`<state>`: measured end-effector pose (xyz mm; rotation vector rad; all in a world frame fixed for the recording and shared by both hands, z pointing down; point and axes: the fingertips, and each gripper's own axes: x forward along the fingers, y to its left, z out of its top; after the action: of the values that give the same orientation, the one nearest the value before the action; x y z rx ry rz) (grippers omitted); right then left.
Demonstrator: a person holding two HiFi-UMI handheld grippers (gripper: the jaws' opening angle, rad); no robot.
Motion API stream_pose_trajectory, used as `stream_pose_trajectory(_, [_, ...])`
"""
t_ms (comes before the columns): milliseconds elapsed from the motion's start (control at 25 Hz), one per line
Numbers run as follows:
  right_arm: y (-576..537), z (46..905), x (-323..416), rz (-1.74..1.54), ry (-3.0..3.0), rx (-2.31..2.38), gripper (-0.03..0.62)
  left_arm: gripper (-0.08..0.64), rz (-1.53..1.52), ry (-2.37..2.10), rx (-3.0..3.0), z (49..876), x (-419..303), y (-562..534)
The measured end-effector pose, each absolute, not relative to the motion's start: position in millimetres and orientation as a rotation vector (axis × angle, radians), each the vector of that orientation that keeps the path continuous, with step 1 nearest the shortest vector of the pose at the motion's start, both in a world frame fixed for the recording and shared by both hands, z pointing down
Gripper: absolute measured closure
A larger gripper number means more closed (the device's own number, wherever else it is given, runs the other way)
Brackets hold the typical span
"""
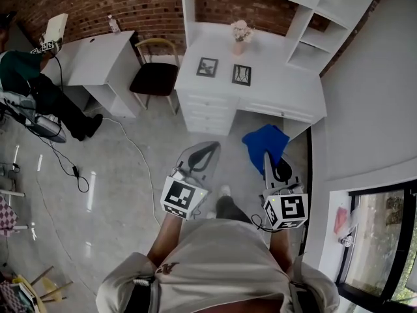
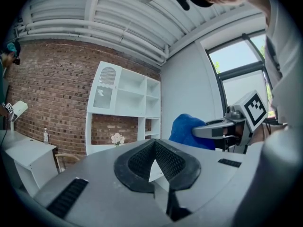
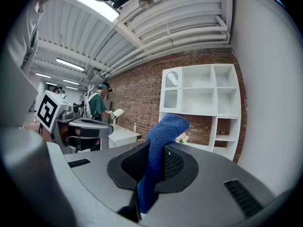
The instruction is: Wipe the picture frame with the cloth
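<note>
Bearing picture frames (image 1: 207, 66), white desk (image 1: 280, 87) abuts brick wall (image 1: 117, 2).

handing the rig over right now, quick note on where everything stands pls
Right gripper: shut on the blue cloth.
Left gripper: shut, holding nothing.
Two picture frames lie on the white desk ahead, near a vase of flowers.
Done: cloth is in hand.
Left: both grippers are well short of the desk, so step up, then wipe the frame. No wiping has started yet.
</note>
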<state>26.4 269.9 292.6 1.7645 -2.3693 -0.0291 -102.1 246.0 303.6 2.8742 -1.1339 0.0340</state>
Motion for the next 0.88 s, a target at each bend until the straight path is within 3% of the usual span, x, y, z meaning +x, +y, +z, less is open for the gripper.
stream_pose_trajectory(880, [163, 293, 85, 0.013, -2.481, 1.703, 0.565, 0.558, 0.096, -1.179, 2.865, 305, -38, 153])
